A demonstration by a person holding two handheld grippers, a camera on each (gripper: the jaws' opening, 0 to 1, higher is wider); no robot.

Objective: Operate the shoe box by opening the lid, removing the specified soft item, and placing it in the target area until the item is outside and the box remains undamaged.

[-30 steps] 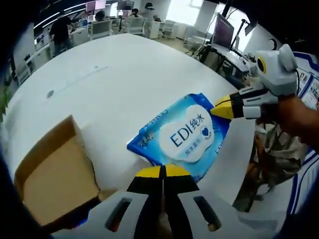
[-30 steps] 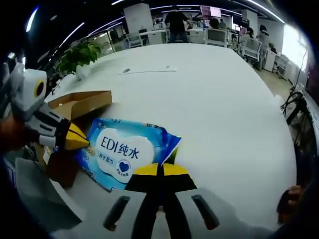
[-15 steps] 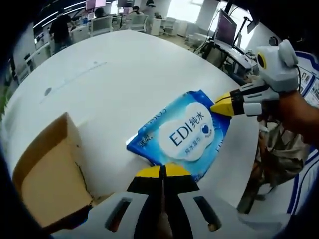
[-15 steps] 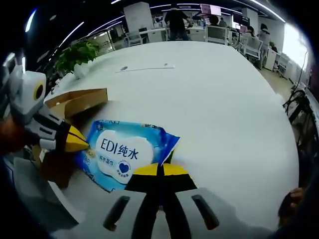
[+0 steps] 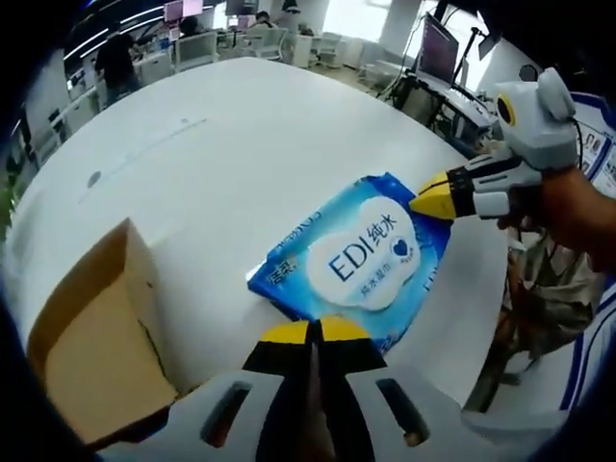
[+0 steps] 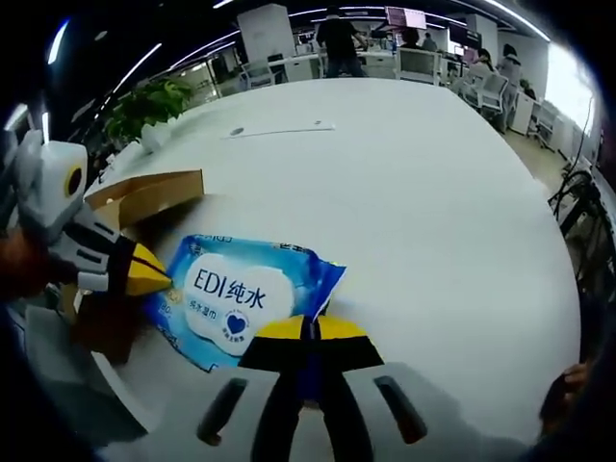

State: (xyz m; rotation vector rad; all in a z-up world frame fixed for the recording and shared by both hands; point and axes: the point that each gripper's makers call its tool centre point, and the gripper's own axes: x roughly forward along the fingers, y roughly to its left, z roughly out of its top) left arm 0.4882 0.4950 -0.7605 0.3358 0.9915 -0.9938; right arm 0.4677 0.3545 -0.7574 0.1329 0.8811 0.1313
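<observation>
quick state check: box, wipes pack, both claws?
shoe box: open, cardboard interior showing.
wipes pack: outside the box, flat on the white table, held at opposite edges.
left claw: shut on the wipes pack's near edge.
right claw: shut on the wipes pack's other edge.

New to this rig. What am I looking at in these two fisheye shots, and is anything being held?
There is no robot arm: a person carries one hand-held gripper in each hand, with a camera on each looking along its yellow-tipped jaws. In the left gripper view, the left hand-held gripper rises from the bottom, and the right one enters from the right. The right gripper view is the reverse, with its own right hand-held gripper at the bottom. A blue wet-wipes pack lies on the white table, outside the open cardboard shoe box. Each gripper's jaws are shut on an opposite edge of the pack.
</observation>
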